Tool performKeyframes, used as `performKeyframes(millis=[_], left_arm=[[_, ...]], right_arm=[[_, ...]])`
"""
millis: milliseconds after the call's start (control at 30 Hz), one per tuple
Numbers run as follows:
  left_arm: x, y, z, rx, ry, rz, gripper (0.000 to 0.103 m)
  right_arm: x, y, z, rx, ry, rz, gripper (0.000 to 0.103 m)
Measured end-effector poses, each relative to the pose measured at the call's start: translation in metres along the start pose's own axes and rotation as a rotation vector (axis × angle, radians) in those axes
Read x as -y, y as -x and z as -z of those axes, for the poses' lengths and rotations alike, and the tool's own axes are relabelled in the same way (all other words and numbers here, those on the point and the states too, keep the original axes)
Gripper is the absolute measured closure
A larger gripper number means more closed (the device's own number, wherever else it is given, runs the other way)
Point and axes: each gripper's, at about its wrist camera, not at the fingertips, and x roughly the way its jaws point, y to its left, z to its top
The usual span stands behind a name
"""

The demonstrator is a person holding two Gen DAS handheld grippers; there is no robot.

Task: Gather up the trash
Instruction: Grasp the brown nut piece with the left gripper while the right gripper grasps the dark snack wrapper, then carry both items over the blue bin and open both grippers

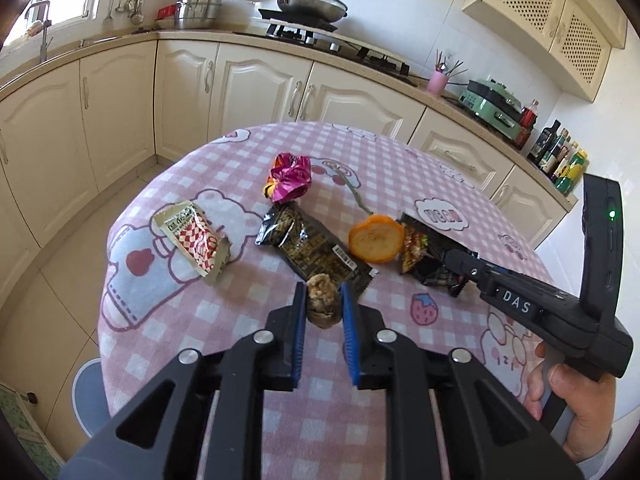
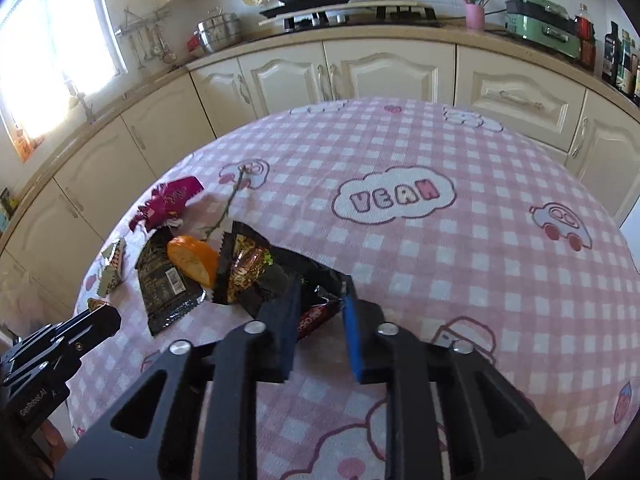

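Observation:
Trash lies on the pink checked tablecloth (image 1: 248,304). My left gripper (image 1: 323,300) is shut on a brown crumpled lump (image 1: 322,300), held low over the table. My right gripper (image 2: 320,292) is shut on the near end of a black snack wrapper (image 2: 256,268); it also shows in the left wrist view (image 1: 424,256). An orange peel (image 1: 376,243) lies between the wrappers. A long black wrapper (image 1: 308,248), a red-and-white checked packet (image 1: 196,240) and a magenta foil wrapper (image 1: 291,178) lie further left and back.
Cream cabinets (image 1: 256,80) and a counter with a stove and wok (image 1: 312,4) run behind the table. Bottles (image 1: 560,156) and a green appliance (image 1: 496,108) stand at the right. A grey stool (image 1: 90,396) sits at the table's left edge.

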Motion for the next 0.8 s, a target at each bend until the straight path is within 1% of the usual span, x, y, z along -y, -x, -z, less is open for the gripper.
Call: performKeyframes(millis=[133,233,333,433,533,600,800], left_arm=[[0.001,0.024,0.002,0.037,-0.012,0.011,0.087],[-0.001,0.045,0.005,0.072,-0.009,0.018,0.087],[-0.004,0.068,0.008,0.106,0.000,0.016,0.087],[-0.011,0.090,0.014,0.138,0.016,0.009,0.087],[-0.024,0.113,0.021,0.166,0.040,-0.001,0.087],[-0.034,0.125,0.027,0.178,0.057,-0.015,0.087],[-0.084,0.159,0.050,0.192,0.133,-0.086,0.087]], right_arm=[[-0.004,0.024,0.003,0.068,0.007,-0.009,0.100],[-0.011,0.049,0.005,0.126,0.021,0.007,0.101],[-0.018,0.072,0.006,0.173,0.027,-0.013,0.101],[-0.034,0.095,0.008,0.214,0.048,-0.037,0.101],[-0.059,0.110,0.011,0.235,0.085,-0.082,0.101],[-0.084,0.116,0.015,0.238,0.125,-0.120,0.101],[-0.162,0.112,0.033,0.202,0.234,-0.236,0.101]])
